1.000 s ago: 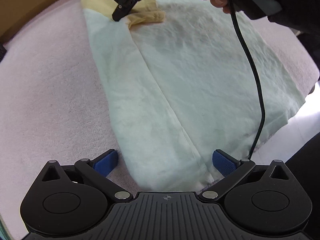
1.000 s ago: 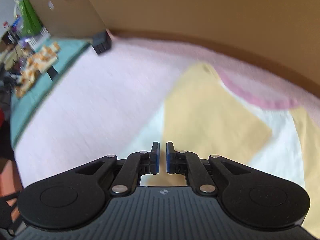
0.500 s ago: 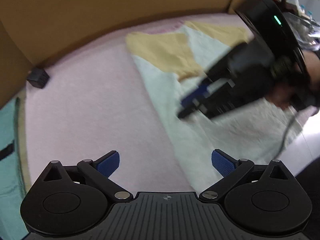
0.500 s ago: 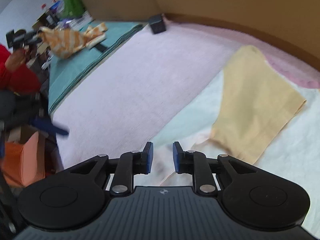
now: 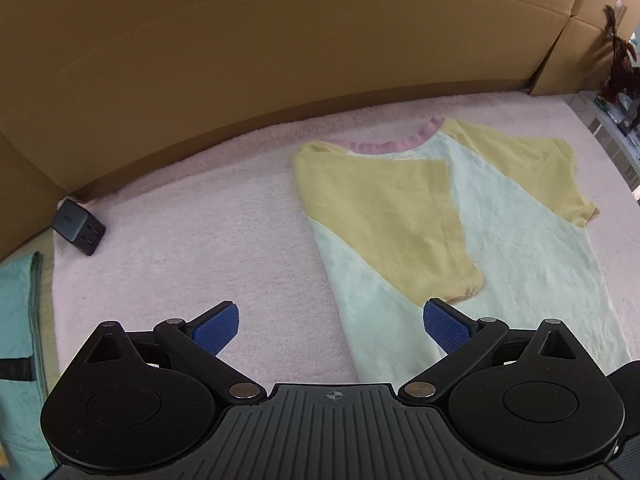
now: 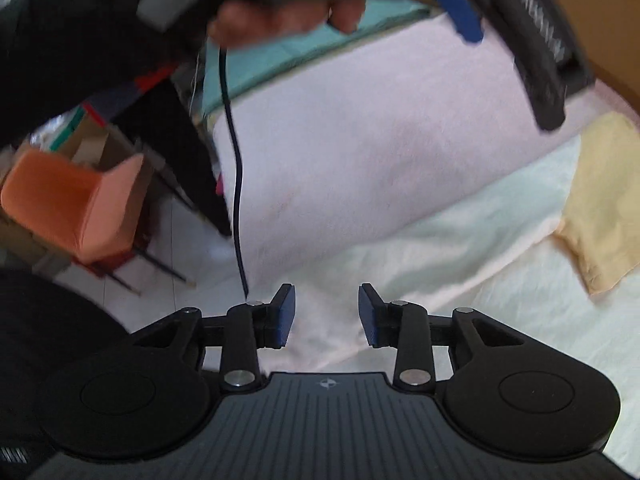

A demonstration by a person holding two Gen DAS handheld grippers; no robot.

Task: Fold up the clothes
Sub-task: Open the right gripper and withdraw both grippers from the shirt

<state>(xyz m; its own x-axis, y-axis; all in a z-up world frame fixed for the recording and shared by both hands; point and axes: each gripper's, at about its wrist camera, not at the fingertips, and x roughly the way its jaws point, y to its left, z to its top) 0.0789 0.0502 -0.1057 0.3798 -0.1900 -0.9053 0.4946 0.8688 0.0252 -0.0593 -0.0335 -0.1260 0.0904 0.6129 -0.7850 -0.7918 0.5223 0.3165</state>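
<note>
- Currently the shirt (image 5: 516, 236) lies flat on the pink-covered counter (image 5: 208, 216), collar toward the cardboard wall (image 5: 240, 48); one side panel and its yellow sleeve (image 5: 384, 216) are folded onto the body, while the other sleeve (image 5: 532, 168) lies spread.
- Left gripper (image 5: 330, 320): jaws spread wide, nothing between them, above the folded edge.
- Right gripper (image 6: 326, 312): jaws opening, empty, over the pale lower part of the shirt.
- Risk: the folded sleeve sits loose; a careless pass of either gripper could drag it open.
- Risk: the left gripper's black cable (image 6: 236, 184) hangs near the right jaws and could snag.
- Risk: the hem lies near the counter's front edge; a tug could slide it off.
- Containers: none in view, so no contents to report.
</note>
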